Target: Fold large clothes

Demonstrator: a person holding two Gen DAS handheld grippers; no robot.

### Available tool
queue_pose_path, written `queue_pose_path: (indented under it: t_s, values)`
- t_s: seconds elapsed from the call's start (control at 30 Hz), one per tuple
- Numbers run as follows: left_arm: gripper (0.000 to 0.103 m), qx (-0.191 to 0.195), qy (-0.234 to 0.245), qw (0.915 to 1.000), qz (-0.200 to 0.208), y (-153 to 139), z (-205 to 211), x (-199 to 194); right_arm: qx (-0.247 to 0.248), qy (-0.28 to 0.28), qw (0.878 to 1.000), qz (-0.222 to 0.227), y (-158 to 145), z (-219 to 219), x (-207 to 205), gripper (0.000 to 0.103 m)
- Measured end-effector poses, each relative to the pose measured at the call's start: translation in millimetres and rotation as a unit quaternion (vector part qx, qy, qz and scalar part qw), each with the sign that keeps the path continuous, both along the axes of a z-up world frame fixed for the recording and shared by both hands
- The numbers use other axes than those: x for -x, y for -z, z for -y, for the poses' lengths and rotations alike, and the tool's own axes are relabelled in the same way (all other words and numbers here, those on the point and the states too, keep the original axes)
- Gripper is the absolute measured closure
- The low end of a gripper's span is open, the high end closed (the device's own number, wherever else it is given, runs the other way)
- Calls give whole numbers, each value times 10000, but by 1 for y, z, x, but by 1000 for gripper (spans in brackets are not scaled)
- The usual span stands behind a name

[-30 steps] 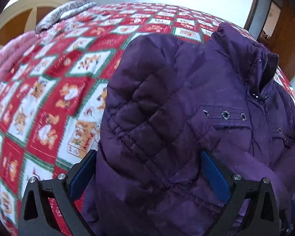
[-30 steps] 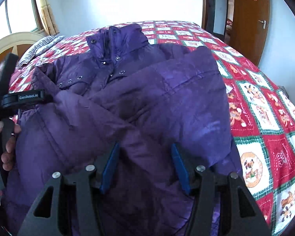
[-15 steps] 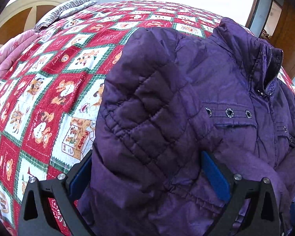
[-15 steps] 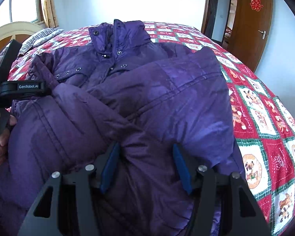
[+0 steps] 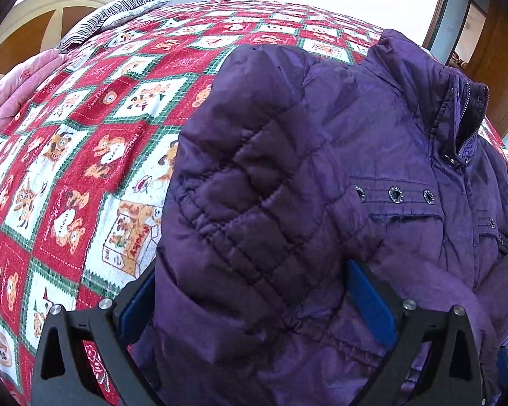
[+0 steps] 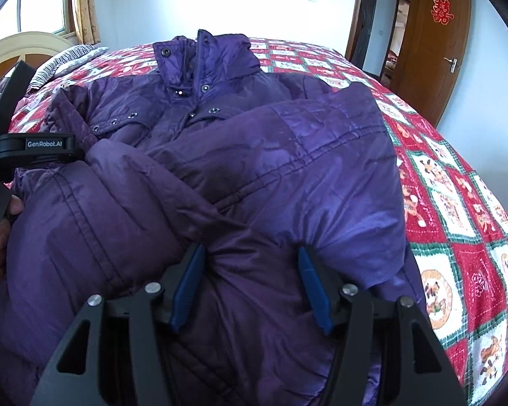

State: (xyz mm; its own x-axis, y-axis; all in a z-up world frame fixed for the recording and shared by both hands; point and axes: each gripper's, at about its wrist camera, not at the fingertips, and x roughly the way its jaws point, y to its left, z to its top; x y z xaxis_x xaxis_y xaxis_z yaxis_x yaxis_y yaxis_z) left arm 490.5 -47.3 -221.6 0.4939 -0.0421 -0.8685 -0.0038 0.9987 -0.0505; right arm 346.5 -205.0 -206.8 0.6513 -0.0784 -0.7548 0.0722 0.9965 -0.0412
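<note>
A: Left wrist view: left gripper (image 5: 250,308) is clamped on the purple jacket (image 5: 321,169)'s near hem, over the quilt (image 5: 84,155).
B: Right gripper (image 6: 250,284) pinches it too. Likely mid-fold; next, carry the hem far toward the collar (image 6: 203,57).

The left wrist camera is sitting low and very close over the purple jacket (image 5: 288,203), facing across the patterned bedspread (image 5: 84,155) toward the headboard at 10 o'clock. The right wrist camera is looking up the jacket (image 6: 254,169) toward its collar at 12 o'clock. Both views are sharing the jacket's chest and bed.
</note>
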Motion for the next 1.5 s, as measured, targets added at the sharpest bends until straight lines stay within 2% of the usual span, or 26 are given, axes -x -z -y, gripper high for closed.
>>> queue_pose_path:
  t_s: [0.3,0.47,0.53,0.6,0.7,0.8,0.93,1.0,1.2,1.27,1.4,1.47,1.5]
  values:
    - [1,-111,-4,9999,-14,1,7,-2,72,5,10000,-36,1,-3,-2,41]
    - [1,145,29,9999,2,-8,-3,2,-8,-44,10000,-86,-4,-1,-1,41]
    - [1,178,-78,9997,172,-25,-11,8,-247,-110,9995,-145,-12,6,-1,40]
    - [1,321,-48,9978,580,-53,-16,14,-476,-225,9985,-128,-25,13,-3,38]
    - [1,360,92,9956,858,-83,-13,6,-398,-382,9984,81,-52,14,-12,27]
    - [1,235,367,9963,734,-93,7,-19,-439,-513,9977,74,-69,11,-38,24]
    - [1,42,570,9957,734,-96,34,-47,-380,-563,9977,-40,-74,6,-83,24]
    - [1,54,685,9947,771,-100,43,-62,-408,-566,9975,-95,-74,8,-100,25]
    - [1,261,778,9915,1014,-122,74,-114,-969,-419,9943,-169,-81,34,-171,24]
    - [1,248,865,9912,968,-120,90,-138,-1151,-265,9929,-157,-85,43,-191,24]
    - [1,274,737,9946,682,-102,111,-177,-1478,39,9890,-40,-93,63,-234,23]
    - [1,389,722,9950,569,-96,117,-187,-1597,196,9870,-23,-95,70,-254,22]
    - [1,306,735,9953,558,-94,122,-188,-1664,246,9858,-26,-95,73,-263,22]
